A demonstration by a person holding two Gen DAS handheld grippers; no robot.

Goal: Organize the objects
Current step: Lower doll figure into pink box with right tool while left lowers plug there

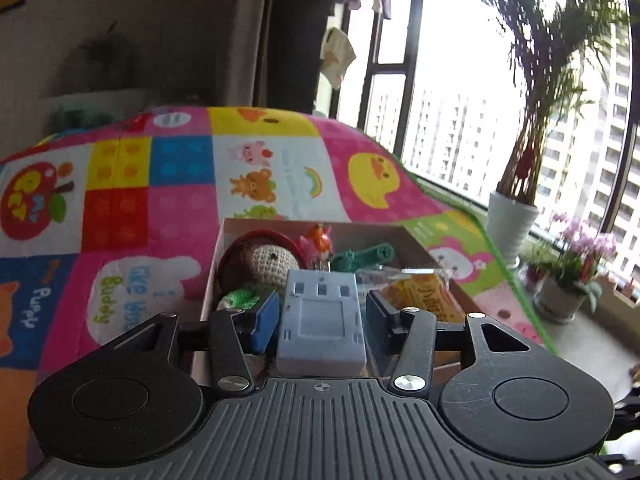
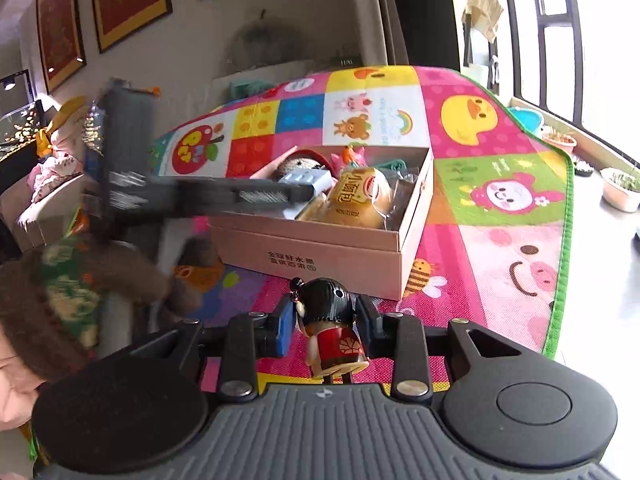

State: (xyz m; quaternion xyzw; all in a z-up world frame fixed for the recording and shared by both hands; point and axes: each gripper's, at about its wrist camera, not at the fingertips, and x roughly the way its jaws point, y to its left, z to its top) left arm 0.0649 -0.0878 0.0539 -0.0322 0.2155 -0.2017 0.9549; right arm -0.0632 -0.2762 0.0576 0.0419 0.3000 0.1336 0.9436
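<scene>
A pink cardboard box (image 2: 320, 252) stands on a colourful play mat (image 2: 500, 240). It holds a crocheted doll (image 1: 264, 264), a green toy (image 1: 360, 258), an orange-pink toy (image 1: 318, 244) and a yellow snack packet (image 2: 356, 196). My left gripper (image 1: 322, 322) is shut on a grey-blue block (image 1: 320, 312) and hangs over the box's near-left part. In the right wrist view the left gripper shows as a blurred dark arm reaching over the box. My right gripper (image 2: 326, 330) is shut on a small figurine (image 2: 332, 332) with black hair and a red dress. It sits above the mat in front of the box.
The mat's green edge (image 2: 560, 280) ends near a pale floor on the right. Potted plants (image 1: 516, 216) and flowers (image 1: 572, 280) stand along the window. A person's patterned sleeve (image 2: 68, 300) is at the left in the right wrist view.
</scene>
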